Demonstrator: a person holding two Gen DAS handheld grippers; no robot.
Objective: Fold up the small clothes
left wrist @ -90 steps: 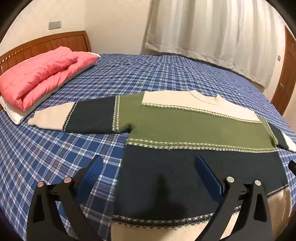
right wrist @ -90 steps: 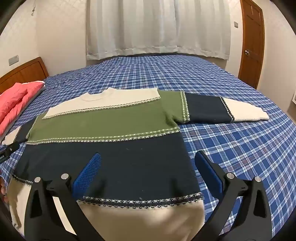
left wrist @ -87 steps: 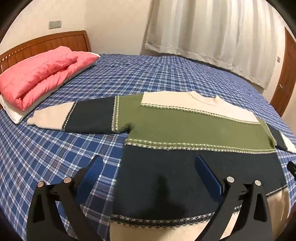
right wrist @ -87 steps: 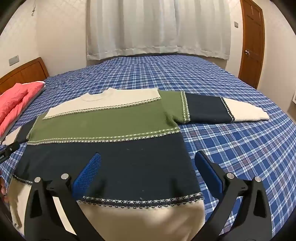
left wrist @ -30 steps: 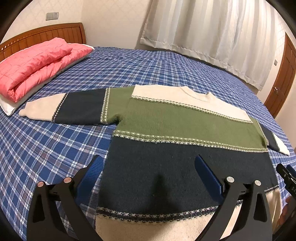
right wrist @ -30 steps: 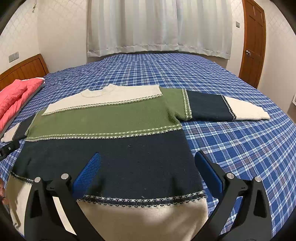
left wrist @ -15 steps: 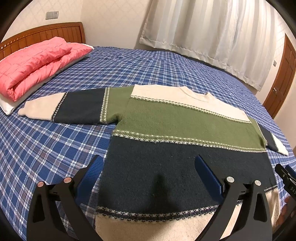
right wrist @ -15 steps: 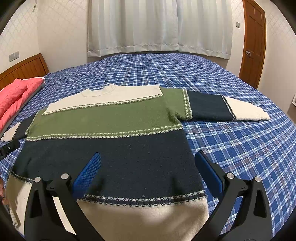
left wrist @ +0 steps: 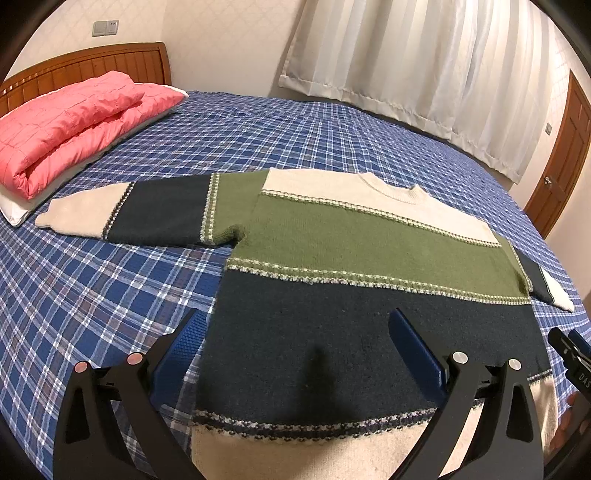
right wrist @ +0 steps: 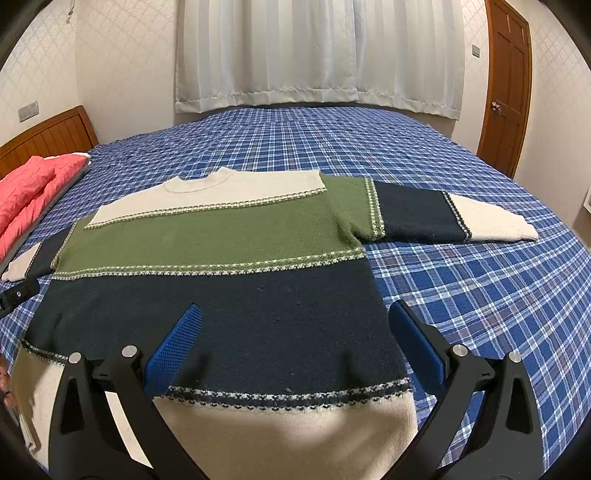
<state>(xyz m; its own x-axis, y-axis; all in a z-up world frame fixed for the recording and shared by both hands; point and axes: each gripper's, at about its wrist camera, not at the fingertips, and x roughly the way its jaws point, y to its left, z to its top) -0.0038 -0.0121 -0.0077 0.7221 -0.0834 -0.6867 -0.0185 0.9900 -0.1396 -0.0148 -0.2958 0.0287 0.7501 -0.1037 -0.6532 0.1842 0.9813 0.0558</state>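
— What do I have around the work area on my feeds?

— A bed with a blue, white and dark plaid cover [left wrist: 258, 125]. At its head, on my left feed, a folded pink quilted blanket [left wrist: 70, 122] lies on a white pillow [left wrist: 14, 216], before a brown wooden slatted headboard [left wrist: 85, 68].

— And the walls?

— Long white pleated curtains [right wrist: 317, 51] hang past the far side of the bed. A brown wooden panelled door [right wrist: 508, 85] with a round knob stands to the right, and a pale wall switch plate [left wrist: 105, 27] sits above the headboard.
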